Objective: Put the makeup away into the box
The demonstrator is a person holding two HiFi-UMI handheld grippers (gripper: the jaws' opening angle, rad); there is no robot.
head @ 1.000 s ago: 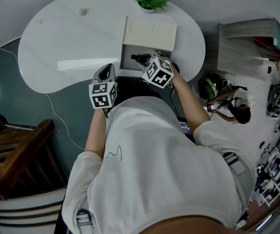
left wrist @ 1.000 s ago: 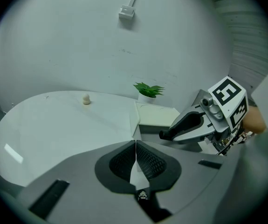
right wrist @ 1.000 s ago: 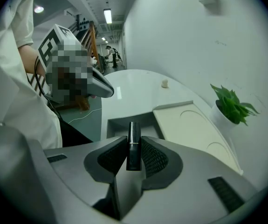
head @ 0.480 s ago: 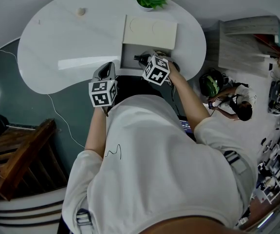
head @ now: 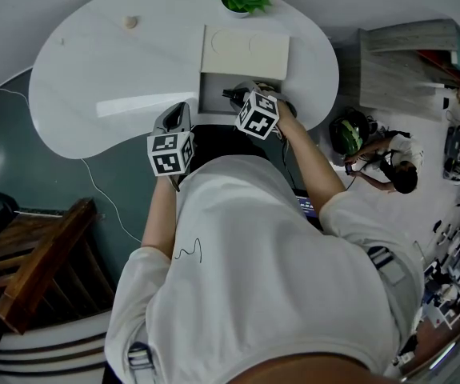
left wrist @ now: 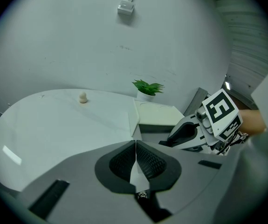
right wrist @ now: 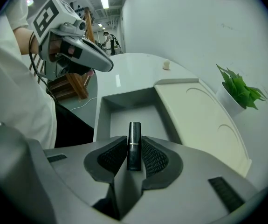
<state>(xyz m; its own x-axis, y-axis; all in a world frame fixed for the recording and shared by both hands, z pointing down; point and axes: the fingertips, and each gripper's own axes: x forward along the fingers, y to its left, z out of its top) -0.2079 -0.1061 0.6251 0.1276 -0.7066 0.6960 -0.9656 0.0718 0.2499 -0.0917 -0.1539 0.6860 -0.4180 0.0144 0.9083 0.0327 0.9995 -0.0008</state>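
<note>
**Lipstick gripped over the open box**

A dark lipstick tube [right wrist: 134, 141] stands clamped between the pads of the right gripper [right wrist: 134, 148]. Its capped end pokes out past the fingertips and points into the box [right wrist: 104, 118]. The tube lines up with the middle of the box's open compartment, with wall showing on both sides of it. Whether it has passed below the box's rim cannot be told.

The box's lid [right wrist: 203, 125] lies flipped back flat on the far side of the box. Just beyond the lid, a potted plant [right wrist: 238, 90] sits at the table's back edge.

The box sits at the near edge of the white table [head: 118, 62], directly before the person. Left of the box the tabletop runs broad, and a small pale knob [head: 131, 22] lies well off near the far rim.

The left gripper [left wrist: 135, 160] hangs just left of the box at the table's near edge, its jaws pressed together on nothing.
</note>
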